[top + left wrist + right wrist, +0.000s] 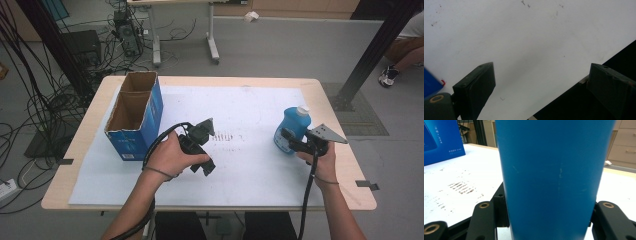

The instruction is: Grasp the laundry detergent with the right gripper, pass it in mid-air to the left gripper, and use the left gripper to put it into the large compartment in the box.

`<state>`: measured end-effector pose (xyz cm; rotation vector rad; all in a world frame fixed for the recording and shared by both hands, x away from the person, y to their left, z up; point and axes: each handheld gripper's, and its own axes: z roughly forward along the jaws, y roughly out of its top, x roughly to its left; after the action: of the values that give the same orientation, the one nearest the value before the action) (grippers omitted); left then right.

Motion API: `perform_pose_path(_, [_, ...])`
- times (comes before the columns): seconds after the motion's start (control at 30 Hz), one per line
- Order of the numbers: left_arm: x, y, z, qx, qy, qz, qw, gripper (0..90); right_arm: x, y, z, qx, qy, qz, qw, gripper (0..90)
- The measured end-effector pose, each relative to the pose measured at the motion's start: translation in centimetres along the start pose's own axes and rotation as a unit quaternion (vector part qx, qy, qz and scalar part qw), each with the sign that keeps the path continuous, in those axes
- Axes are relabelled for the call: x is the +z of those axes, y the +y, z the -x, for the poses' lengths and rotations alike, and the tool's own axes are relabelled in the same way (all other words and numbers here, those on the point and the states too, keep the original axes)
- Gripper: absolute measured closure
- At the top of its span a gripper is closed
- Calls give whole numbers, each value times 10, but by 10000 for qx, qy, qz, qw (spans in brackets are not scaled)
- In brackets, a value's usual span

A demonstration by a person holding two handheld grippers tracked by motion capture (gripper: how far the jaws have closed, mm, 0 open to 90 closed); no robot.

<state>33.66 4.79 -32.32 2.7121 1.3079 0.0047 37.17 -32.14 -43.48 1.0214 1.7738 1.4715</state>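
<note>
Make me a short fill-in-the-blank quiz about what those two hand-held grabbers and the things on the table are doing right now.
1. The right gripper is shut on a ____ bottle.
2. The bottle's cap is ____ in colour.
3. The left gripper has its jaws ____, with nothing between them.
4. The blue cardboard box stands with its top ____.

Missing words: blue; white; open; open

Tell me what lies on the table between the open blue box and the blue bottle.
In the high view, between the blue box and the blue bottle sit the left tool, held open, and bare white sheet with a patch of dark scuff marks.
</note>
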Motion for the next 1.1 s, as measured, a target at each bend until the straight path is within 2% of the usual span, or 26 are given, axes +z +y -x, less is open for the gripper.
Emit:
perform_pose_path(0.57, [1,1,1,16,26,-50,10000,83,0,0,-1,1,-41,19,10000,444])
perform_pose_path(1.1, [-4,6,2,-27,55,68,10000,82,0,0,-1,-17,-29,22,10000,444])
